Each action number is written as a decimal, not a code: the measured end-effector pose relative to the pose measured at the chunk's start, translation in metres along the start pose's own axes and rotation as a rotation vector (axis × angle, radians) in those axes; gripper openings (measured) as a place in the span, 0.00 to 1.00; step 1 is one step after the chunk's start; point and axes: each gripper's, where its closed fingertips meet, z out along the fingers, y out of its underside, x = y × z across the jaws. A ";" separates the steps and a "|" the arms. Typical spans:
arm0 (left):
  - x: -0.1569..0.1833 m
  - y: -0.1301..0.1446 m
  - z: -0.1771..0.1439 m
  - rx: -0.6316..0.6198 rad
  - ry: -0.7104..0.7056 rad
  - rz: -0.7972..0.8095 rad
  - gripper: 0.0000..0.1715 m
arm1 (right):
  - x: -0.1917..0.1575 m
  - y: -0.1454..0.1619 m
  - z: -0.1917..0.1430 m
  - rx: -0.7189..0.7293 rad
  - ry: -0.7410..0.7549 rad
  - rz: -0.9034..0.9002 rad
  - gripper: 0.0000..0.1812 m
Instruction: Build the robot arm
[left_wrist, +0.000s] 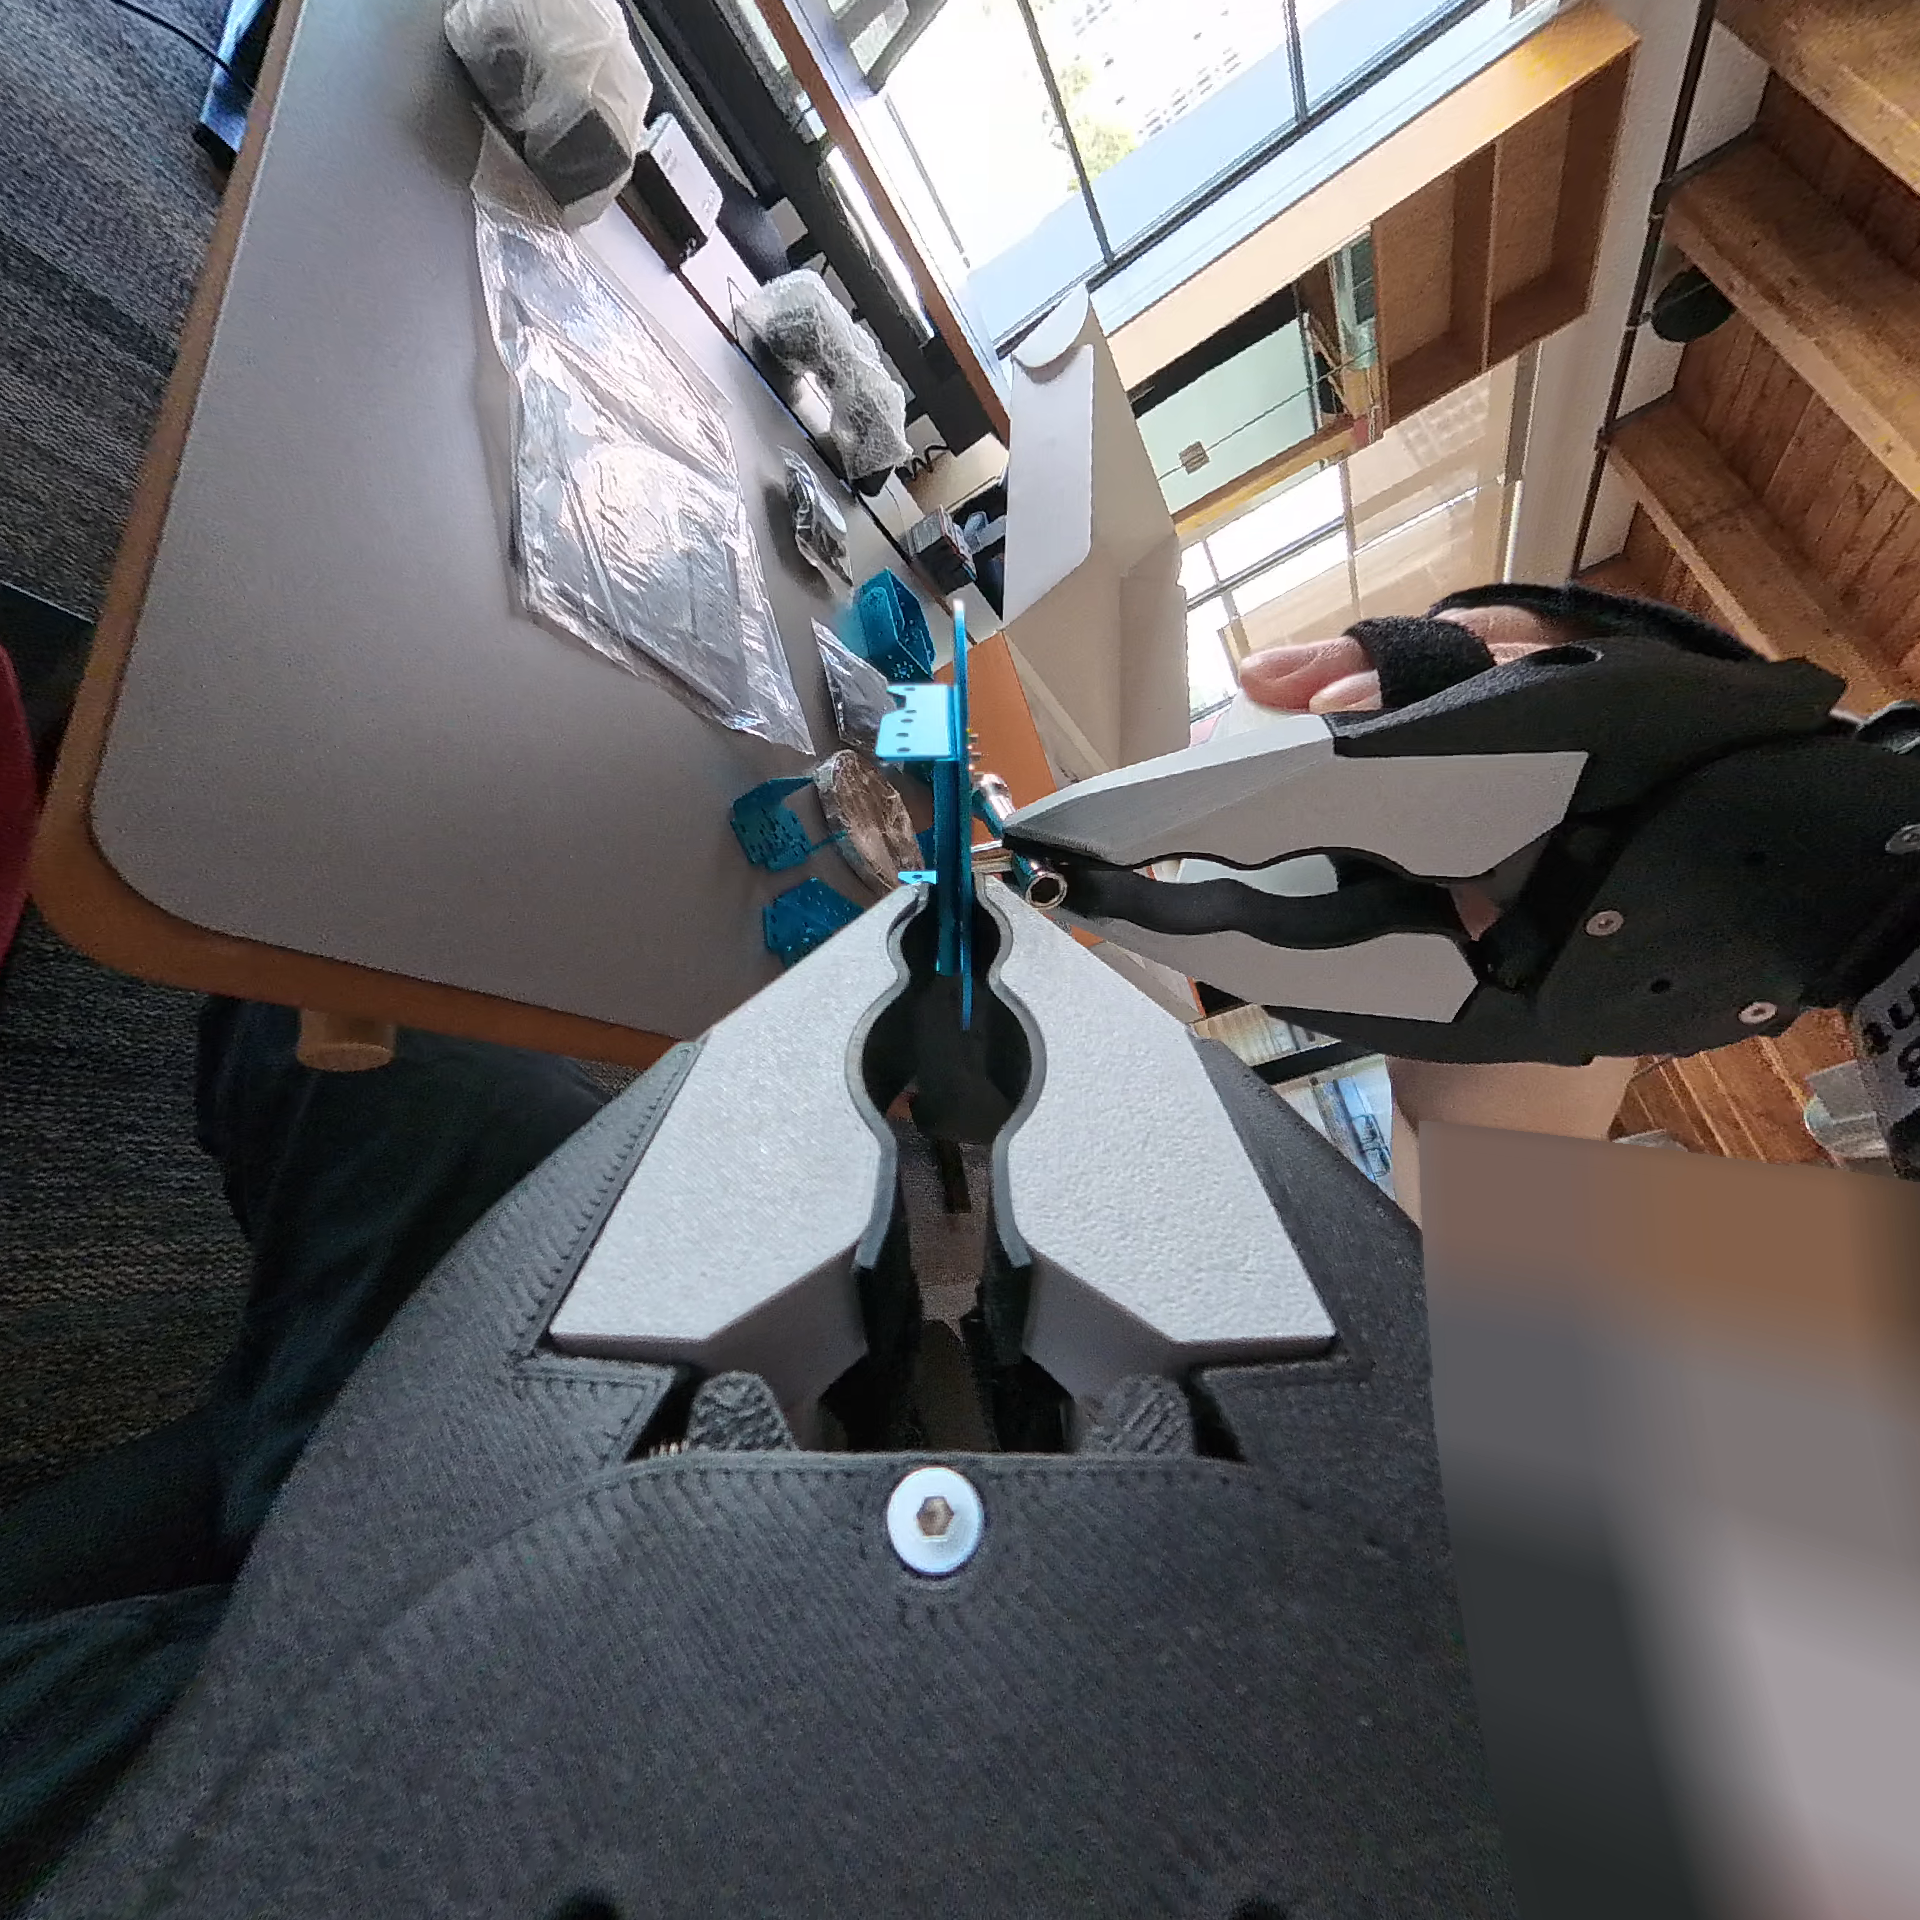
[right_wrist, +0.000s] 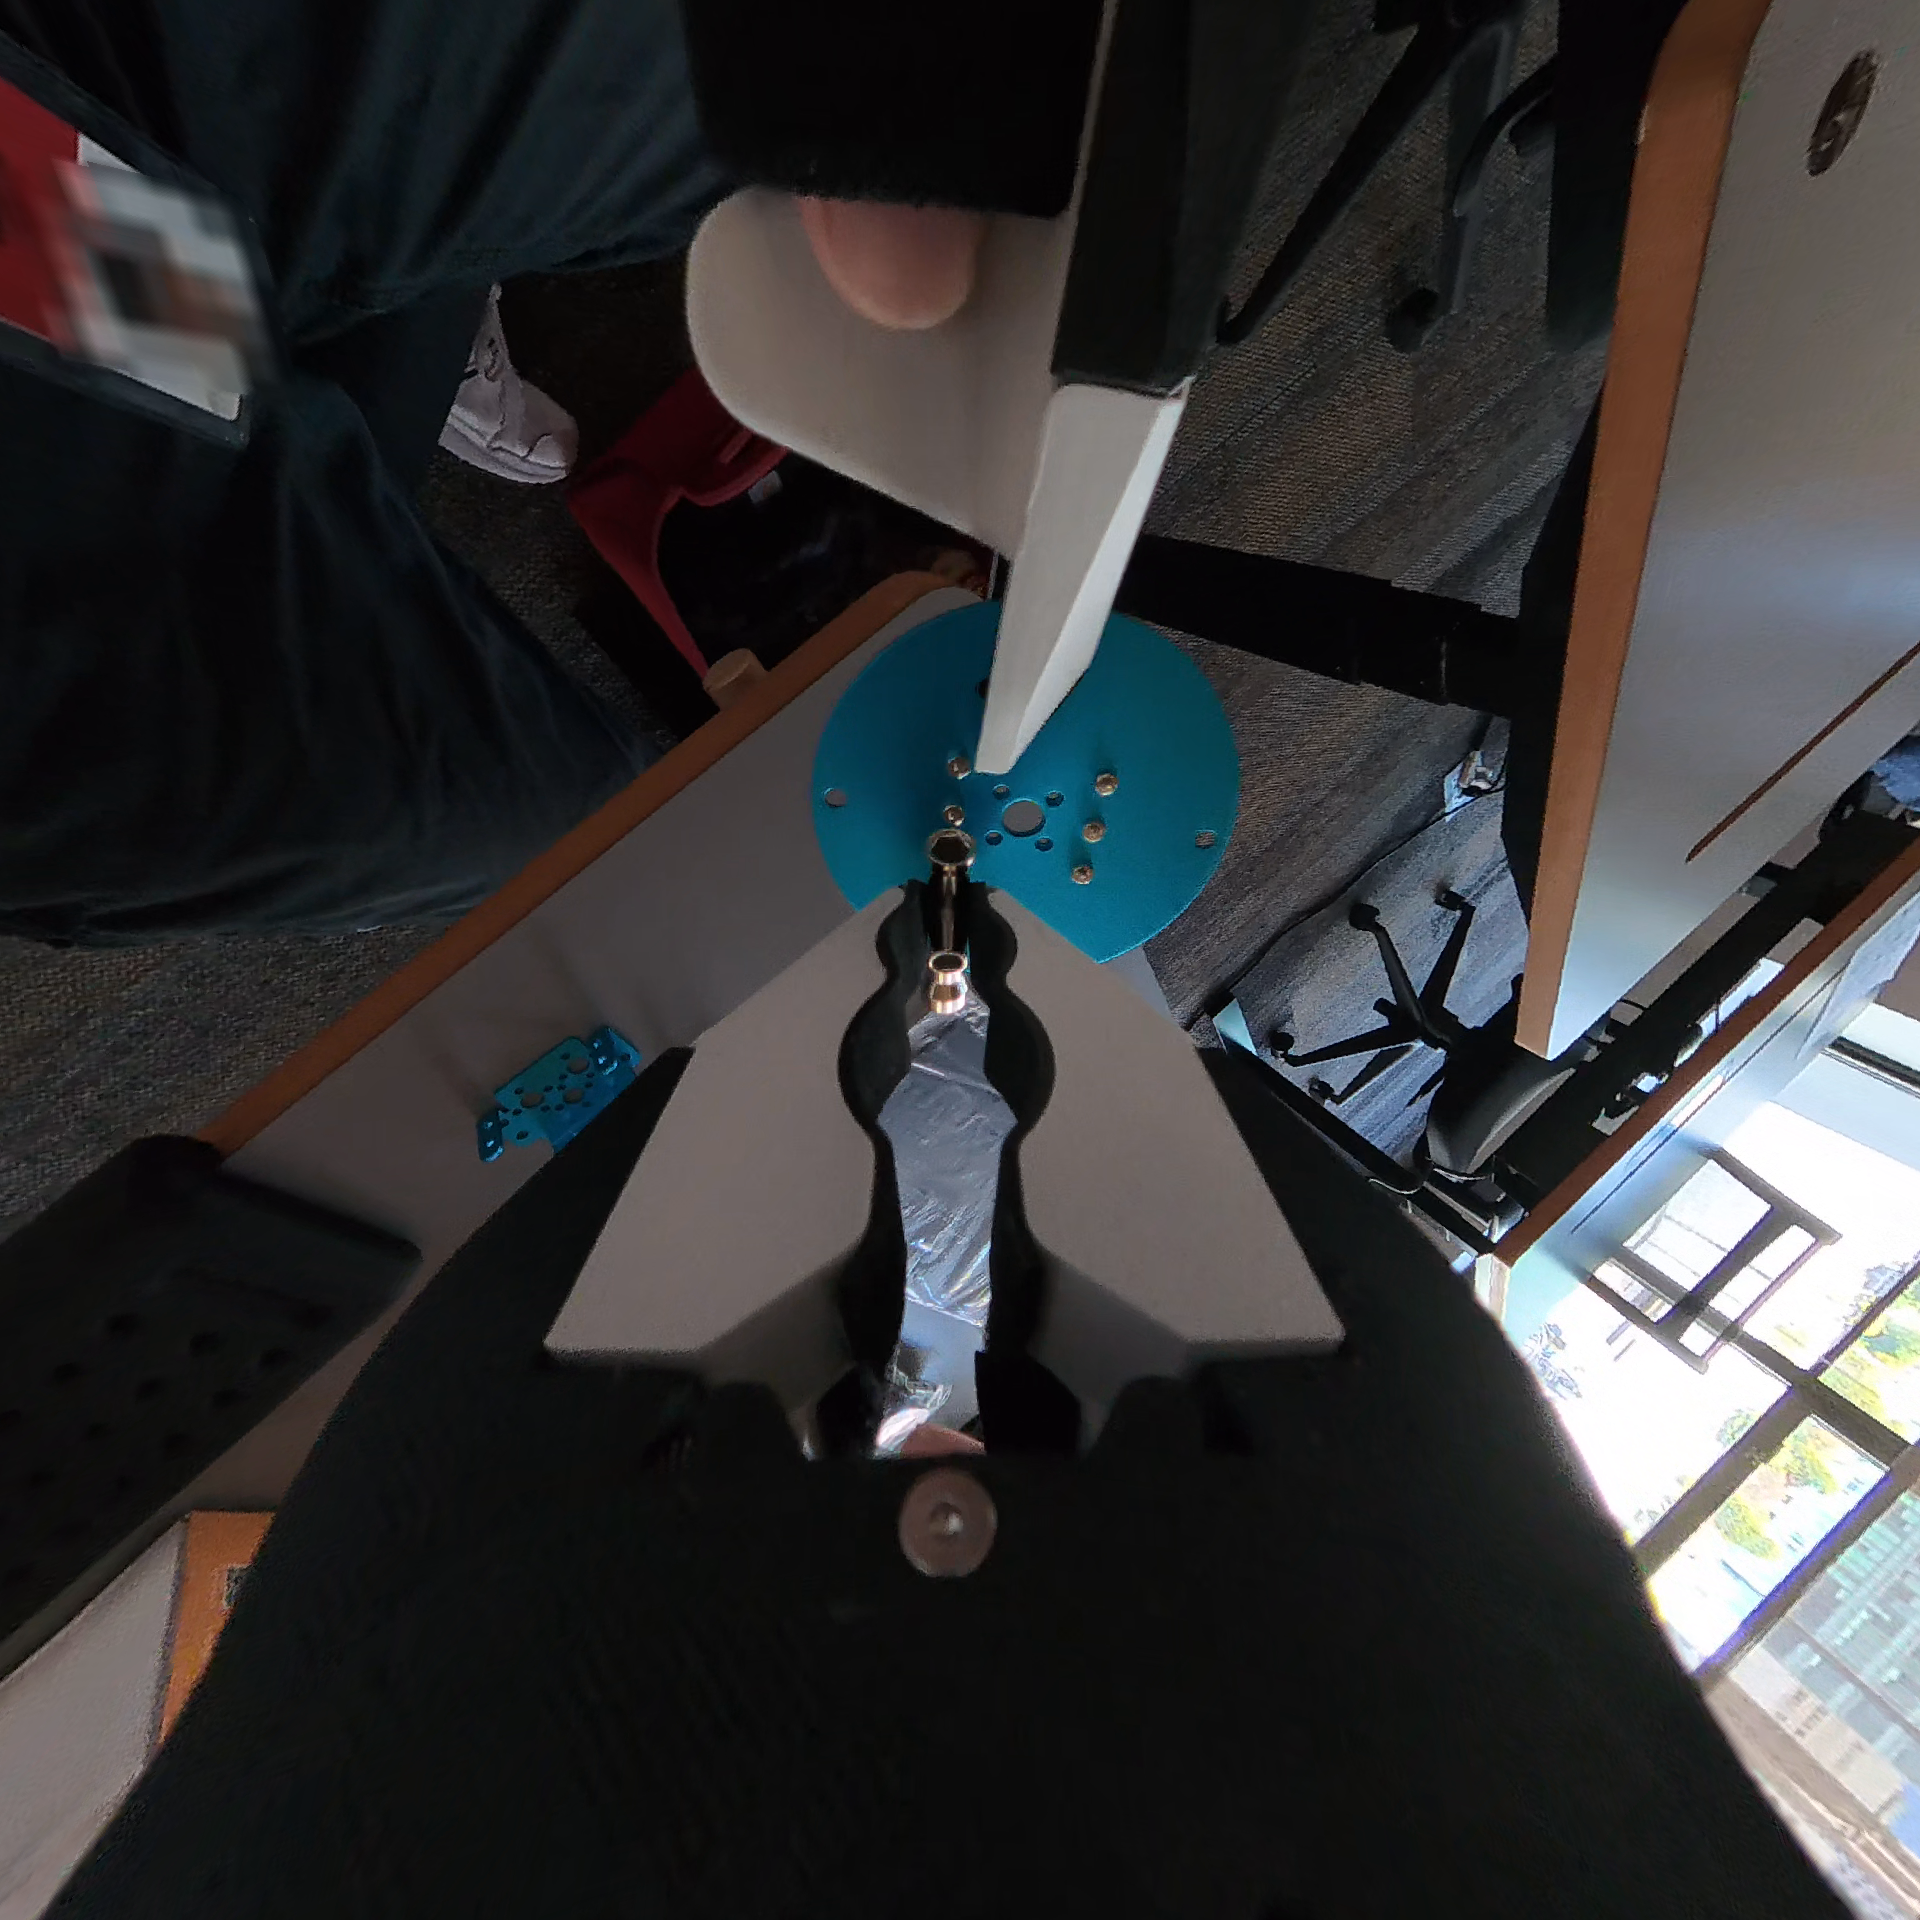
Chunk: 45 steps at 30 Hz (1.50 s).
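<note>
Left hand-held gripper (left_wrist: 951, 914): clamped on the edge of the blue disc (right_wrist: 1023, 779), held upright in the air off the table (left_wrist: 343, 623) edge.
Right hand-held gripper (right_wrist: 948, 914): pinched on a small metal standoff (right_wrist: 945, 883), its tip at the disc's face, 7 o'clock of the centre hole.
Doing it well: I judge the disc needs holding rigid and the standoff square to its hole.
Nearby: blue brackets (left_wrist: 800, 831) on the table.
</note>
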 end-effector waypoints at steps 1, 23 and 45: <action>0.001 -0.001 -0.001 0.003 0.002 -0.001 0.02 | 0.002 0.000 -0.001 0.003 0.012 -0.003 0.03; 0.012 -0.010 -0.010 0.020 0.076 -0.052 0.02 | 0.015 -0.015 -0.016 0.454 0.212 0.158 0.04; 0.018 -0.018 -0.012 0.075 0.062 0.007 0.02 | 0.023 -0.012 -0.016 0.285 0.227 0.153 0.04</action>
